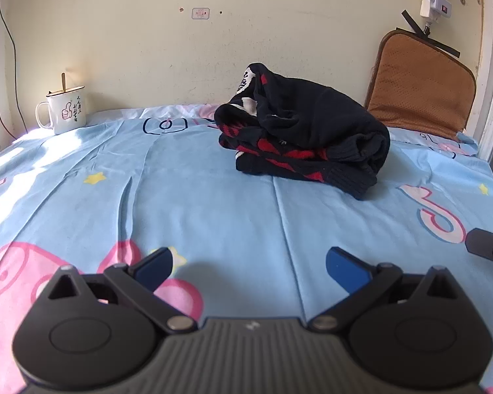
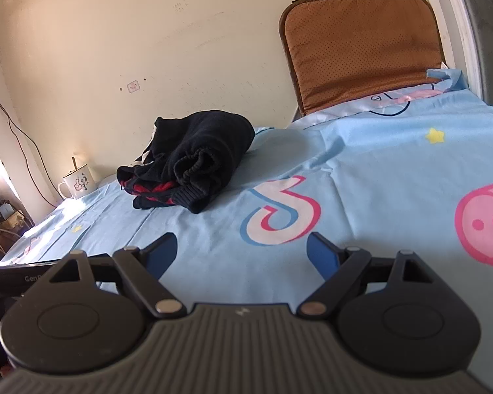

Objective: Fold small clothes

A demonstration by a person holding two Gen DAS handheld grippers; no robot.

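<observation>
Looking from the left wrist, the left gripper [image 1: 248, 267] hangs low over the blue sheet [image 1: 213, 203] with its two blue fingers [image 1: 345, 271] spread wide and nothing between them. A dark sweater [image 1: 304, 134] with red marks lies in a folded bundle on the sheet, toward the far edge of the bed and a bit to the right, well apart from the gripper. A white mug [image 1: 64, 108] with a stick in it stands at the far left corner of the bed by the wall [image 1: 180, 49]. A brown cushion [image 1: 420, 88] leans on the wall at the far right corner. A small black part of the right gripper [image 1: 489, 249] peeks in at the right side. Looking from the right wrist, the right gripper [image 2: 241, 256] also sits low over the sheet [image 2: 378, 164], fingers [image 2: 162, 252] wide apart and holding nothing. The sweater [image 2: 194, 161] lies ahead and to the left, near the far edge, not touching the gripper. The mug [image 2: 77, 182] stands past it at the left corner, and the cushion [image 2: 361, 46] stands at the far right. A pink and blue note shape [image 2: 279, 213] is printed on the sheet just ahead of the fingers.
</observation>
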